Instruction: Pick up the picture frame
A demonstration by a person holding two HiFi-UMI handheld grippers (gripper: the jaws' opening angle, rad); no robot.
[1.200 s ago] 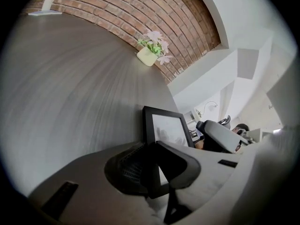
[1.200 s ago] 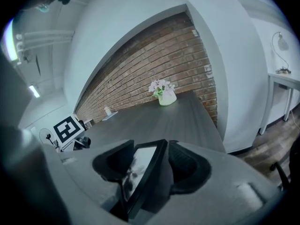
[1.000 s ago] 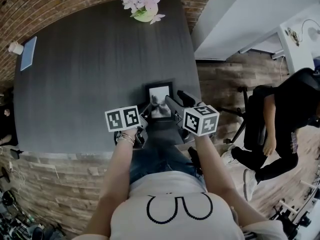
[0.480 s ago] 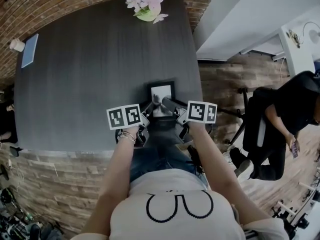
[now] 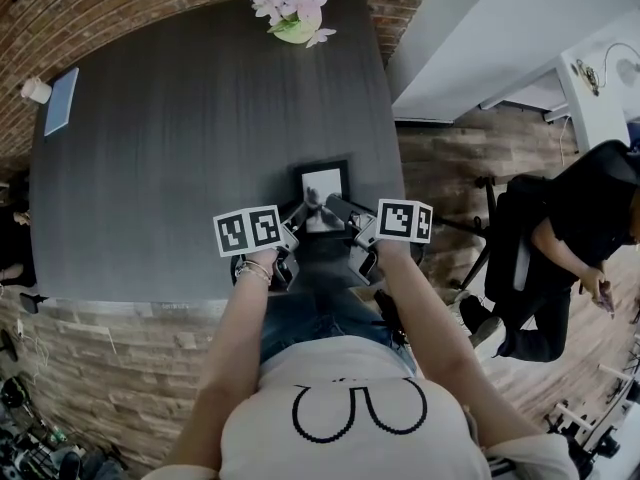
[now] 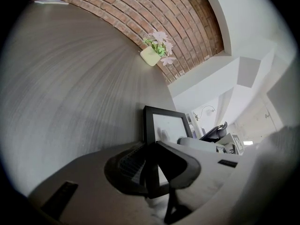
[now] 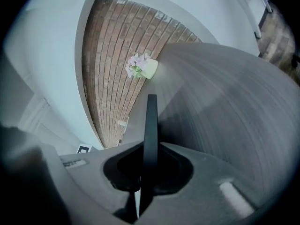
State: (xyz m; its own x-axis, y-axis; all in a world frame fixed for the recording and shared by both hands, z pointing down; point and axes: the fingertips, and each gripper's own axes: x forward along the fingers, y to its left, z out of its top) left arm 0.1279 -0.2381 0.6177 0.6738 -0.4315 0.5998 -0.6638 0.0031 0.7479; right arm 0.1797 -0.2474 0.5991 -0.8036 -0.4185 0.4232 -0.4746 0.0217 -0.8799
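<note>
Since a second before, the right gripper (image 5: 337, 209) had rolled until its marker cube lay flatter, and it had drawn in against the right side of the picture frame (image 5: 322, 180). The person seated off to the right (image 5: 565, 243) had also shifted.

From the head view, the black frame sat near the near right edge of the dark table (image 5: 180, 148), between the two grippers. The left gripper (image 5: 300, 214) met its near left corner. A pot of pink flowers (image 5: 290, 13) stood at the far edge, and a cup (image 5: 35, 92) and a blue book (image 5: 58, 103) lay at the far left corner.

In the left gripper view, the left gripper (image 6: 151, 157) was clamped, at a narrow gap, on the left rim of the frame (image 6: 166, 125), whose pale picture faced the camera. The flower pot (image 6: 152, 55) stood beyond, before a brick wall (image 6: 140, 13).

In the right gripper view, the frame (image 7: 151, 121) showed edge-on as a thin dark bar rising between the jaws. The right gripper (image 7: 149, 165) was closing, its jaws nearly together and tight against both faces of the bar. The flower pot (image 7: 143, 68) and brick wall (image 7: 108, 78) lay behind.
</note>
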